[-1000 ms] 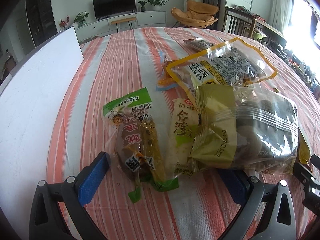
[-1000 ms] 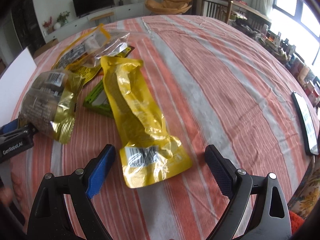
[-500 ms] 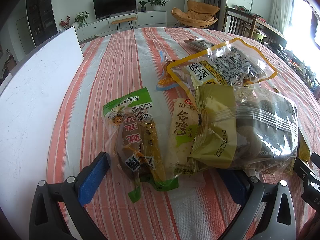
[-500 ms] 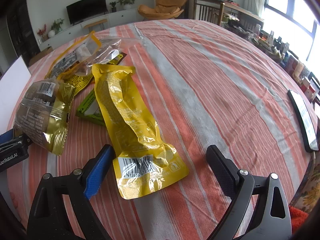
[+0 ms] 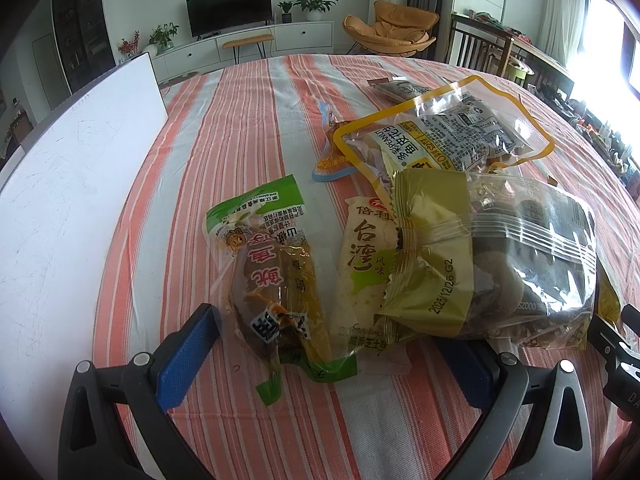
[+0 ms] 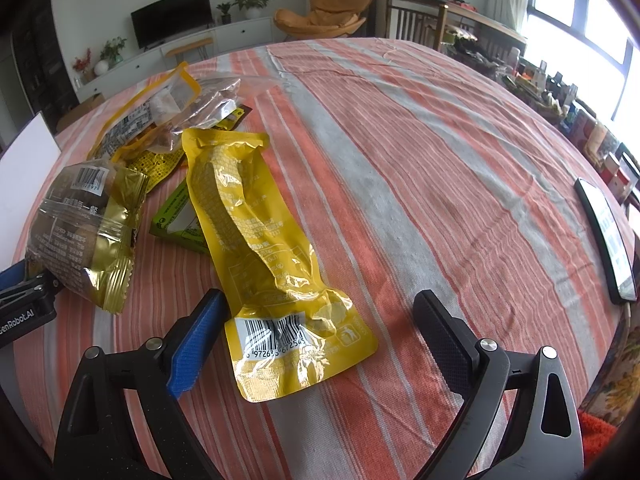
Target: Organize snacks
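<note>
Currently both grippers rest low over the striped tablecloth (image 6: 440, 160) with fingers spread wide, gripping nothing. The left gripper (image 5: 332, 356) brackets the near ends of a green-topped snack pack (image 5: 272, 280) and a cream packet (image 5: 364, 268); its right finger is partly hidden under a gold-and-clear biscuit bag (image 5: 500, 260). That bag overlaps the cream packet and a yellow-edged clear pouch (image 5: 444, 132). The right gripper (image 6: 320, 340) straddles the barcode end of a yellow pouch (image 6: 256, 232), which covers part of a green packet (image 6: 176, 220). Print on most packs is illegible.
</note>
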